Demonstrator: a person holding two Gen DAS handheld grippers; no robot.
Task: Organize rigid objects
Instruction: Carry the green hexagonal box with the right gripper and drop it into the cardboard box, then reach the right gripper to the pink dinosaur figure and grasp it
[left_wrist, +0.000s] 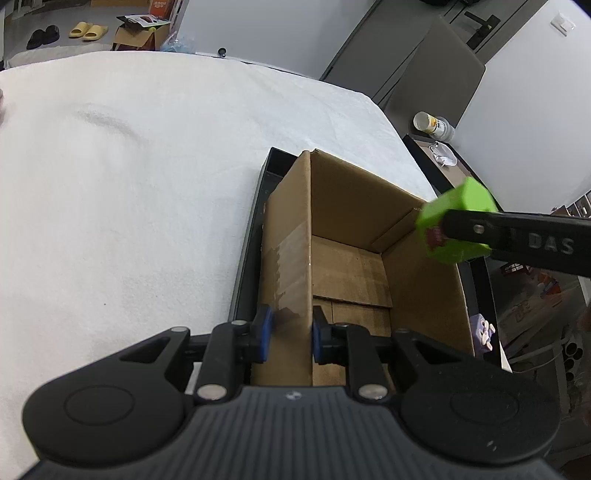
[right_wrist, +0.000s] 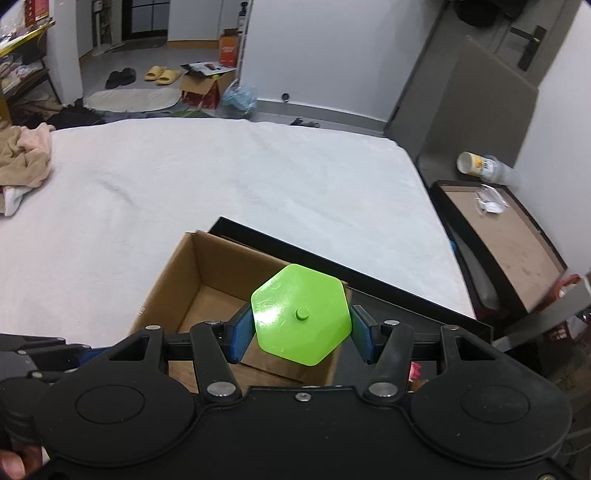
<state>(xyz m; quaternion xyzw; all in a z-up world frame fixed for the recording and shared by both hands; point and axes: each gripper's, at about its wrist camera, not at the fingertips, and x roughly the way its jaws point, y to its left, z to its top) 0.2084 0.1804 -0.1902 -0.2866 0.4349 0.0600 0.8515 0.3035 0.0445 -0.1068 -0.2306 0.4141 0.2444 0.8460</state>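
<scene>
Above the bare cardboard box (right_wrist: 207, 295), whose wall the left tool (left_wrist: 291, 332) pinches, the right tool (right_wrist: 301, 332) clamps a green block (right_wrist: 301, 314).

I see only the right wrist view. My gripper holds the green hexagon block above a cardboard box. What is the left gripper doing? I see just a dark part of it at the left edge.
Observer: The left gripper is shut on the cardboard box, clamping its near wall between the blue pads.
Operator: Is something already inside the box?
Observer: The left wrist view shows only bare cardboard flaps on its floor.
Operator: Is my block over the opening?
Observer: There the green hexagon block, held by the right gripper, appears above the box's right wall, near the edge.
</scene>
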